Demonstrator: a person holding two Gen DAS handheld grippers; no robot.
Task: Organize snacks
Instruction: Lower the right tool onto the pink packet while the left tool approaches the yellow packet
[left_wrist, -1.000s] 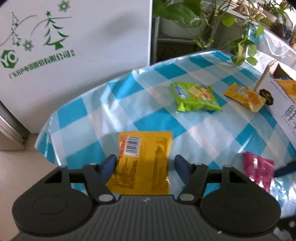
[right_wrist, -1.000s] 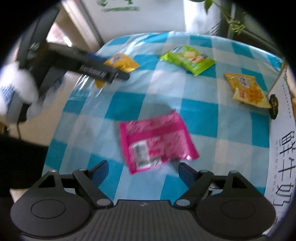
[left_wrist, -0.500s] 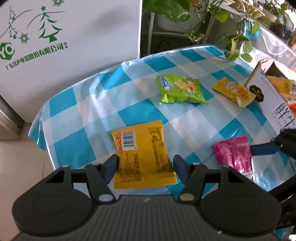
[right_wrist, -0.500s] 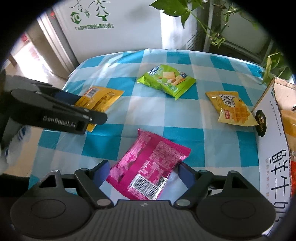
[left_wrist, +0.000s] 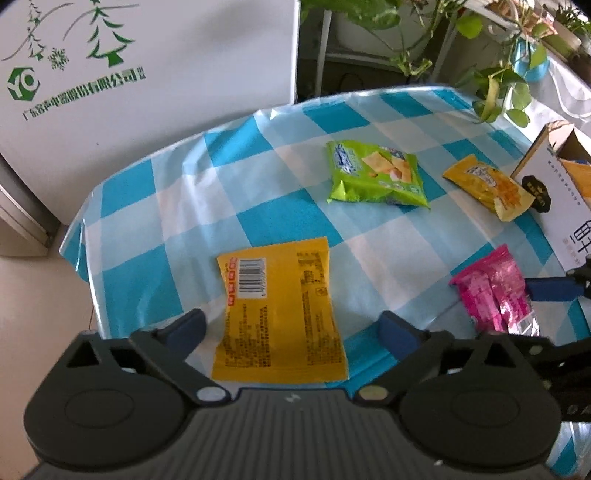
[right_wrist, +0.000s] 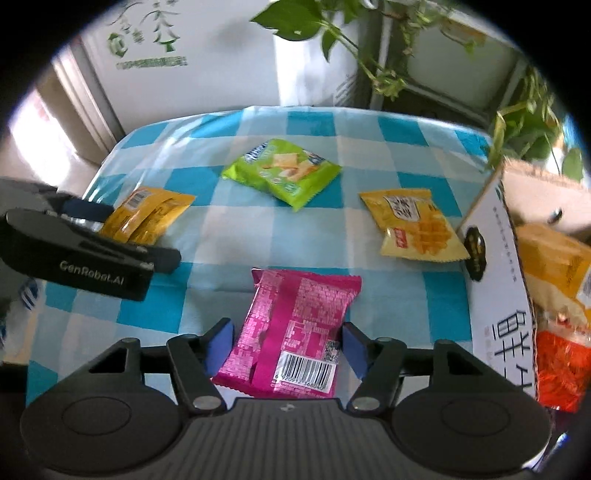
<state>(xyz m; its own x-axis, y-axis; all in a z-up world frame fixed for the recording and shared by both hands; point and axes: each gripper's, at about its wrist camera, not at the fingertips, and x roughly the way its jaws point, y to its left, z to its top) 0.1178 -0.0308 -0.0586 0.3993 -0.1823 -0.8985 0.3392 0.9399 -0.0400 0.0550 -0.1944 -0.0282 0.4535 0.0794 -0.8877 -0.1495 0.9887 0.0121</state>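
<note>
Left gripper (left_wrist: 291, 328) jaws opening, straddling the yellow packet (left_wrist: 280, 310) near the table's (left_wrist: 155, 206) left edge. Right gripper (right_wrist: 286, 345) closing around the pink packet (right_wrist: 295, 328); only the right view shows the carton's (right_wrist: 495, 295) contents.

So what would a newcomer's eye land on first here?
Probably the pink snack packet, barcode up on the blue-checked tablecloth, with the right hand-held gripper closing around it. Next, the yellow packet lying between the left hand-held gripper's opening jaws, then the green packet farther back.
</note>
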